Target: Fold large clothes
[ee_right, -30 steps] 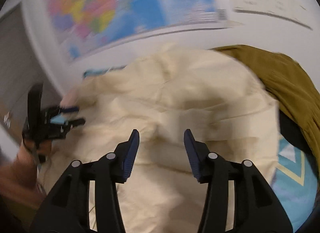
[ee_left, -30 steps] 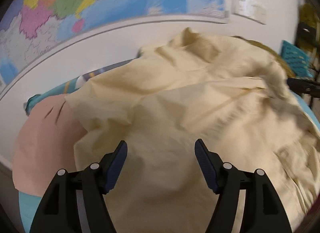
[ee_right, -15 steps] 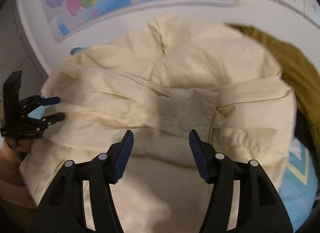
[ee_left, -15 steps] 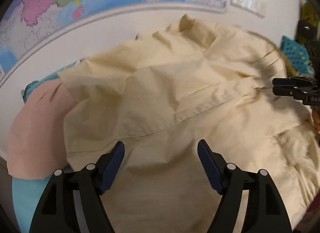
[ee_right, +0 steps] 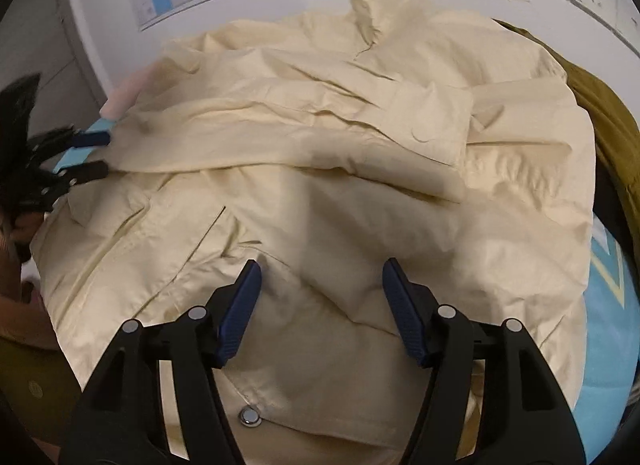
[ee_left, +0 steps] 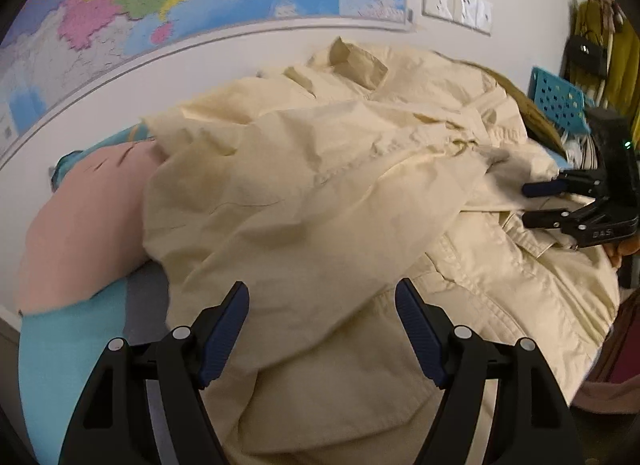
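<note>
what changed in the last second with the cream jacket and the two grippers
The right gripper spread its jaws wider and dropped closer to the cream jacket, tilting down so the snap button near the hem came into view. The left gripper slid sideways across the cloth, its jaws opening slightly. Neither took hold of anything. The jacket stayed heaped, with the pink cloth and olive garment beside it.

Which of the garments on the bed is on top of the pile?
The cream jacket: it lies spread over the rest. The olive-brown garment shows only at its right edge, and the pink one sticks out from under its left side.
</note>
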`<state>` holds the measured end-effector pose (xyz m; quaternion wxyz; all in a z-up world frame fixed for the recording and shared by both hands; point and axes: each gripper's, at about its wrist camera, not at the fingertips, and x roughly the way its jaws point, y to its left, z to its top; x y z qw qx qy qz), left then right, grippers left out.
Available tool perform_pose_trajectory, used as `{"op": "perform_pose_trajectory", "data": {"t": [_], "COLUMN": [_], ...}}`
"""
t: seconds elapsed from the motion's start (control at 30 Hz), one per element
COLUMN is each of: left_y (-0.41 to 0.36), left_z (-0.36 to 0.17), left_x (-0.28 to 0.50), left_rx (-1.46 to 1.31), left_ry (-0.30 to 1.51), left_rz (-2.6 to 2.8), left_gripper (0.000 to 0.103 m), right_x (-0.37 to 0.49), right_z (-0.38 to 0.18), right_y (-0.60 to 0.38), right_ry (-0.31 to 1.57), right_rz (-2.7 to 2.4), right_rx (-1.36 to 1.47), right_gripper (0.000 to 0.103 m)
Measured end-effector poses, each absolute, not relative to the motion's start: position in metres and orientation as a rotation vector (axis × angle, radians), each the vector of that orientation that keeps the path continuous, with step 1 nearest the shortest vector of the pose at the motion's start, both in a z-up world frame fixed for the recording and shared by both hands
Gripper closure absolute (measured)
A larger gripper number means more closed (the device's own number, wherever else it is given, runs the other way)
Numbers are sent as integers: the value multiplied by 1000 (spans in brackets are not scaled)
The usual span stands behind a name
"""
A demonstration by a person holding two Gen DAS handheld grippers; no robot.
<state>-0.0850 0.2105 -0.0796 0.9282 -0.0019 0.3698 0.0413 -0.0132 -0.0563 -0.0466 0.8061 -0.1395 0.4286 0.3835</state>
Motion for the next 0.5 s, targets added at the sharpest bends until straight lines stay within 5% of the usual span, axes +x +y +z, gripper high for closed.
{"op": "perform_pose_trajectory", "data": {"t": [0.5], "left_y": [258], "left_z": [-99], "left_x": [-177], "left_rx": [-278], "left_ry": [778], "left_rz": [135], "left_gripper": [22], "right_x": [-43], "right_z": [5], "right_y": [-202], "right_ry": [867], "right_rz": [755], "right_rx": [112], "right_gripper": [24]}}
